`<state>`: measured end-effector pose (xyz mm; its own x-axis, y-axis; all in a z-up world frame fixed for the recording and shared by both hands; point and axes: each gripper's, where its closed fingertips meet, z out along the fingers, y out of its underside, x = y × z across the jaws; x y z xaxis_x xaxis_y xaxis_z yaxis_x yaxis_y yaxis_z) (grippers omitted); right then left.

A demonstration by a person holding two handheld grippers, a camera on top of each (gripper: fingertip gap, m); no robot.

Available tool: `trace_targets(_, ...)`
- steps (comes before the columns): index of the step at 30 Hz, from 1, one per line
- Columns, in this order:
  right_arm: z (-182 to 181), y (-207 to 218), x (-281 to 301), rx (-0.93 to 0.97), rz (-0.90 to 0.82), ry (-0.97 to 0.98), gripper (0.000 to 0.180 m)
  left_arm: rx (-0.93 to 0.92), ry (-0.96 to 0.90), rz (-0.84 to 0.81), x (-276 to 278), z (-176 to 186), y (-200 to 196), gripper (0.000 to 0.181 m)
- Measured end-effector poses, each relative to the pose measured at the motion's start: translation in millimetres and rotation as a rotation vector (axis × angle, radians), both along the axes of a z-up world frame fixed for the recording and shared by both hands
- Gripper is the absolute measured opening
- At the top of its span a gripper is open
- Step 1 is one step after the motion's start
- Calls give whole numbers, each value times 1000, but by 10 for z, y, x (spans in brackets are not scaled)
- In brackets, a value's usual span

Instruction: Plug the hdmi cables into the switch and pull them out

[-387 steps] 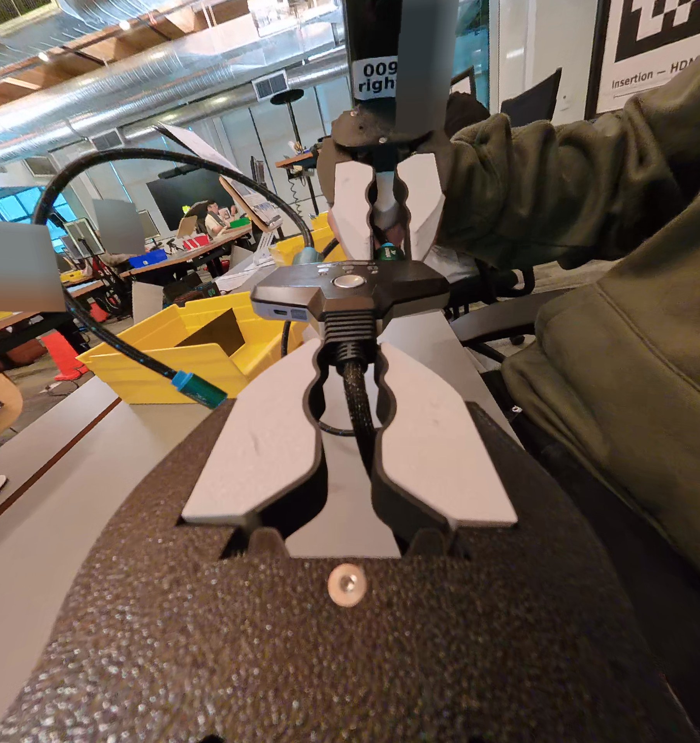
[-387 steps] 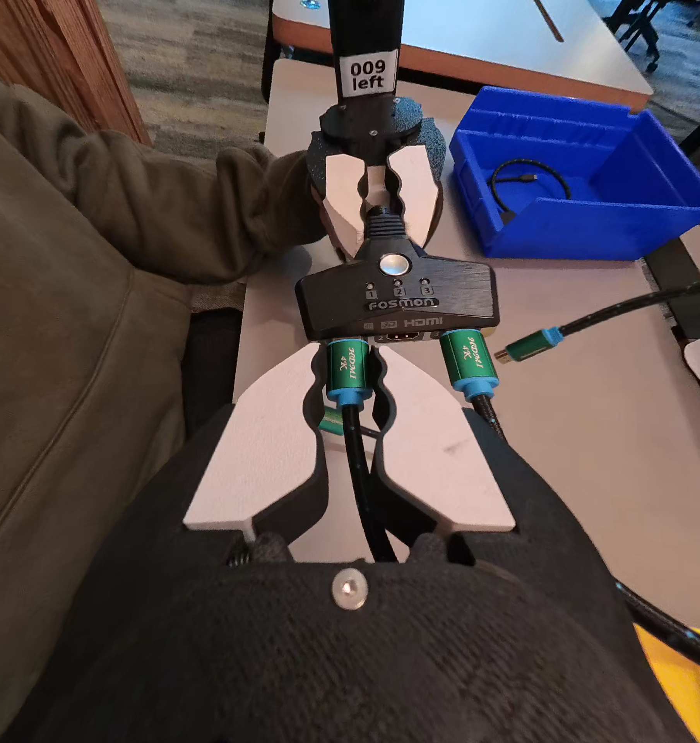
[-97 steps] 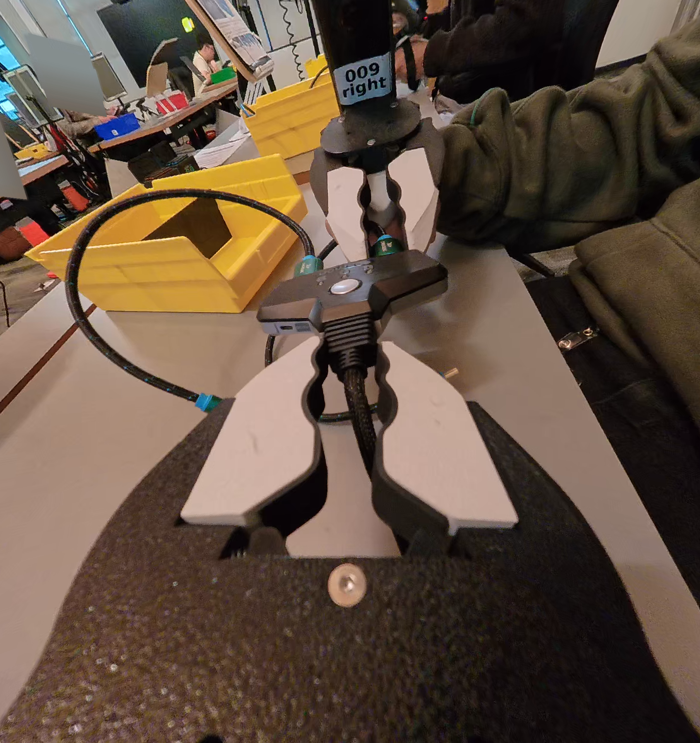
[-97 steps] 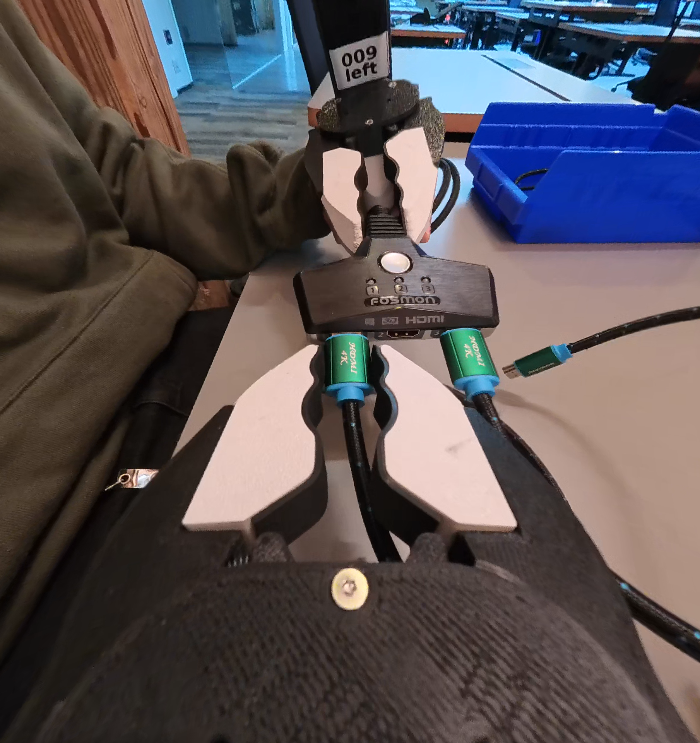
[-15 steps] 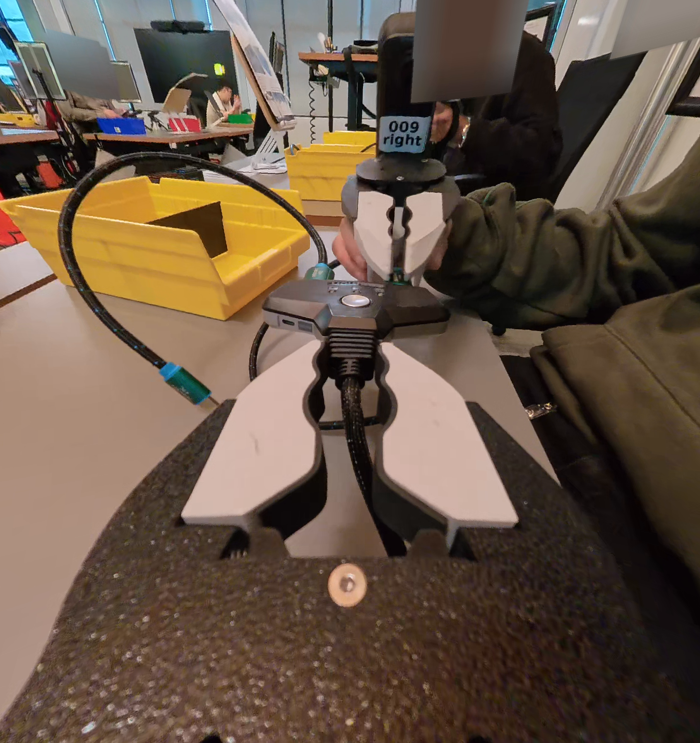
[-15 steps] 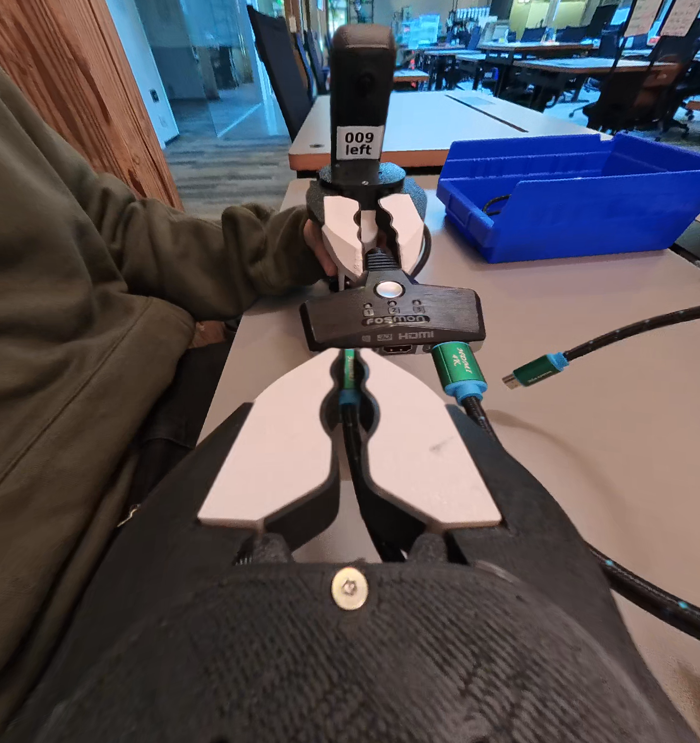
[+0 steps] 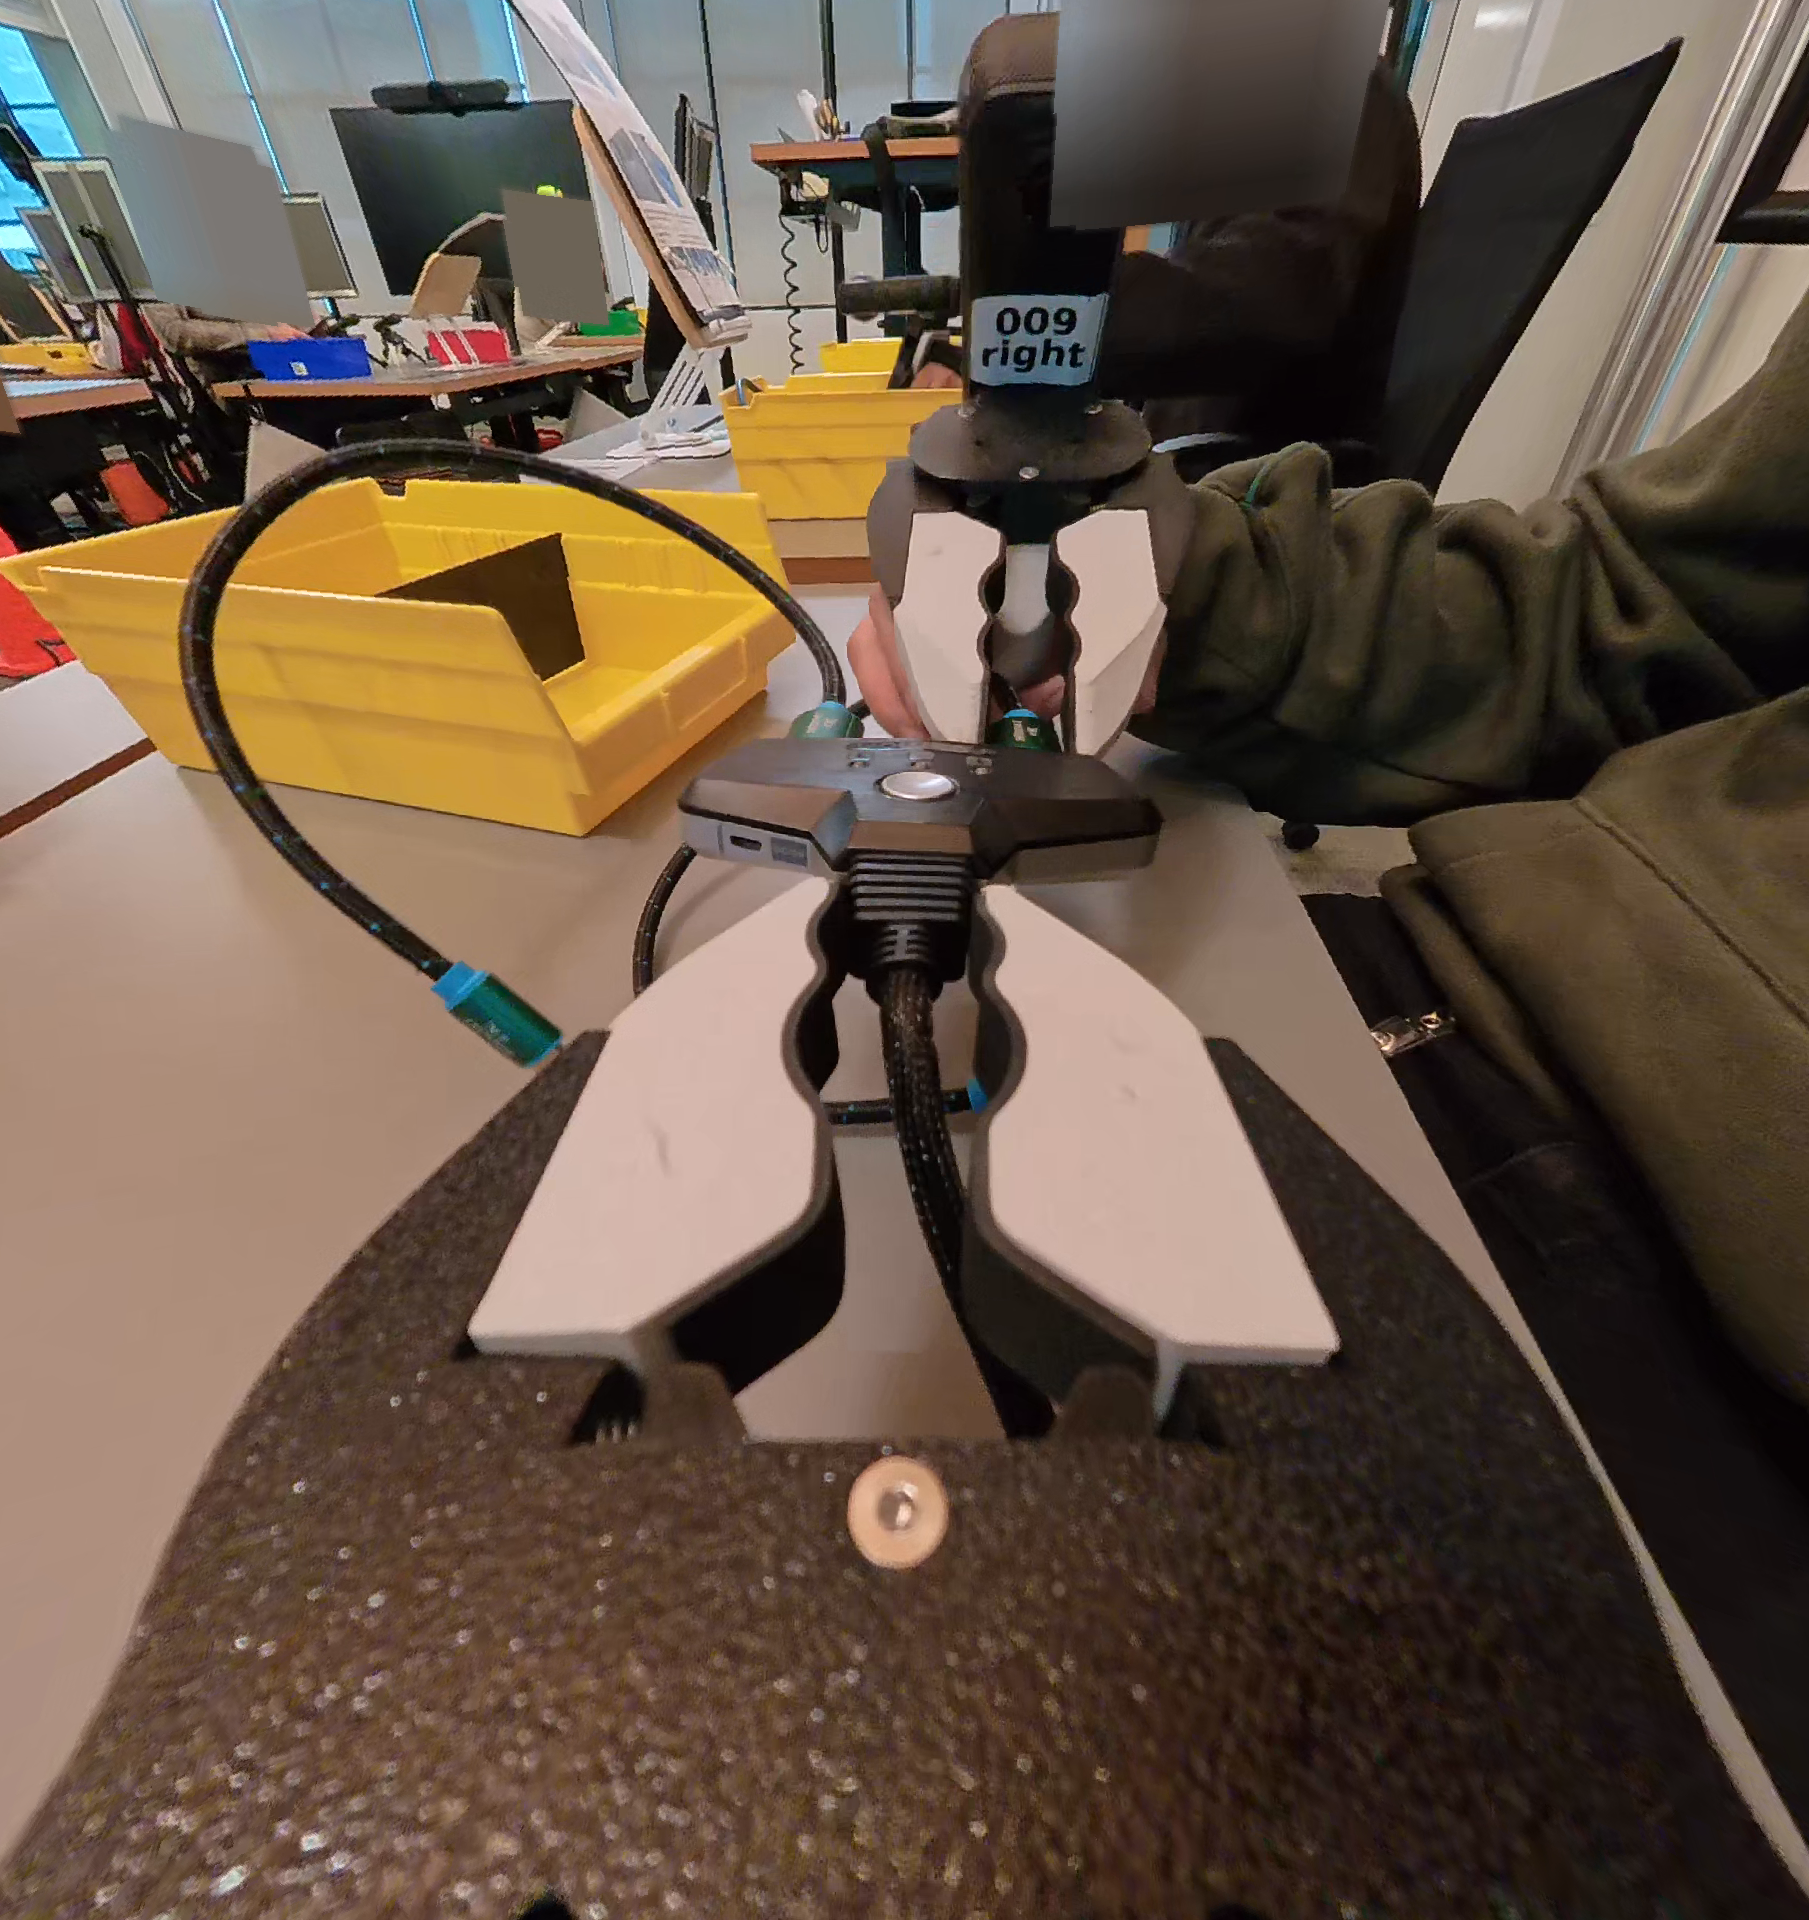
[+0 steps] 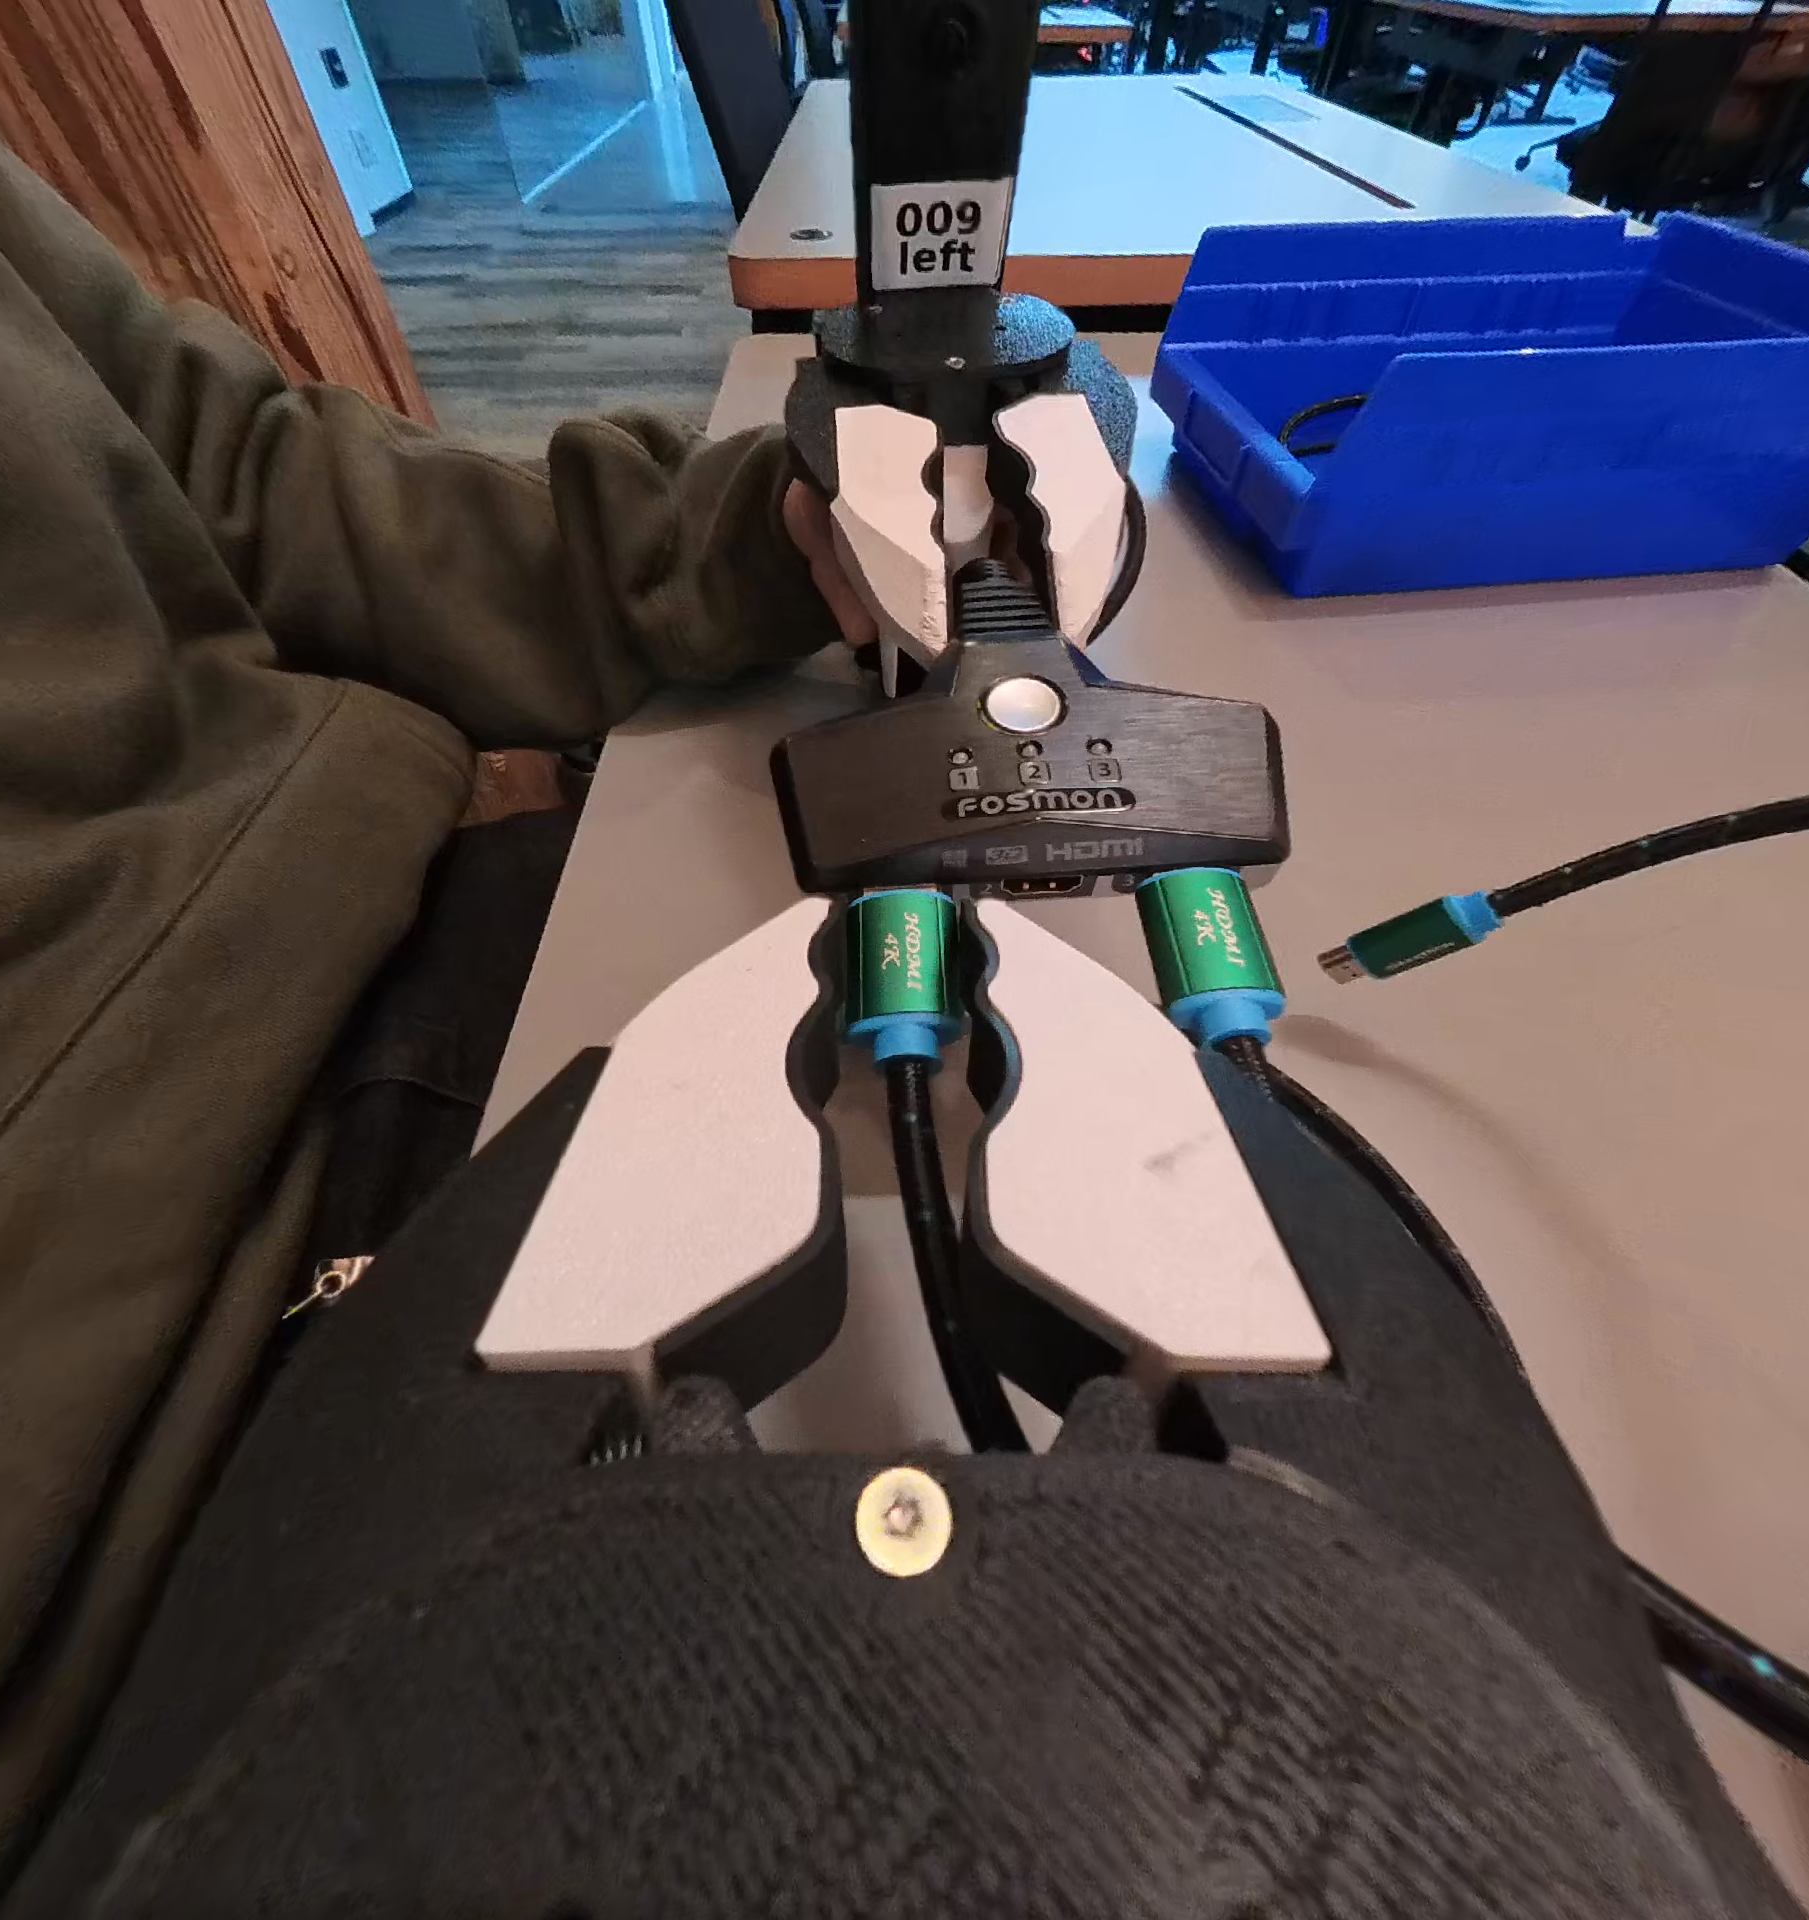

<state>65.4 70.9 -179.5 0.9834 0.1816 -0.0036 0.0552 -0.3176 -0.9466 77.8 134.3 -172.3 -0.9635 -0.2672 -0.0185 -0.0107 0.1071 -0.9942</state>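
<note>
While held off the table (image 8: 1502,1195) at frame centre, switch (image 8: 1030,795) carries two green plugs: left plug (image 8: 895,977) clamped in right gripper (image 8: 900,982), long axis running straight down-frame toward it. Left gripper (image 7: 905,940) closed on ribbed cable collar (image 7: 910,904). Loose plug (image 8: 1409,940) lying right of switch, middle port empty.

A white sticker (image 8: 936,239) with black print sat on the handle of the left gripper (image 8: 973,623). A matching sticker (image 7: 1030,338) sat on the right gripper (image 7: 1019,717). The switch (image 8: 1030,800) bore a pale brand mark, numerals under three lights and edge markings. The first plug (image 8: 895,971) and second plug (image 8: 1206,951) carried pale script.
</note>
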Motion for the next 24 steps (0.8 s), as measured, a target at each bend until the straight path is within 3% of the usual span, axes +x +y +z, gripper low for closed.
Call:
trace_targets(16, -106, 42, -18, -44, 7, -1, 20, -9, -36, -1, -13, 20, 12, 21)
trace_targets(24, 39, -7, -72, -90, 32, -171, 21, 27, -107, -15, -93, 151, -4, 21)
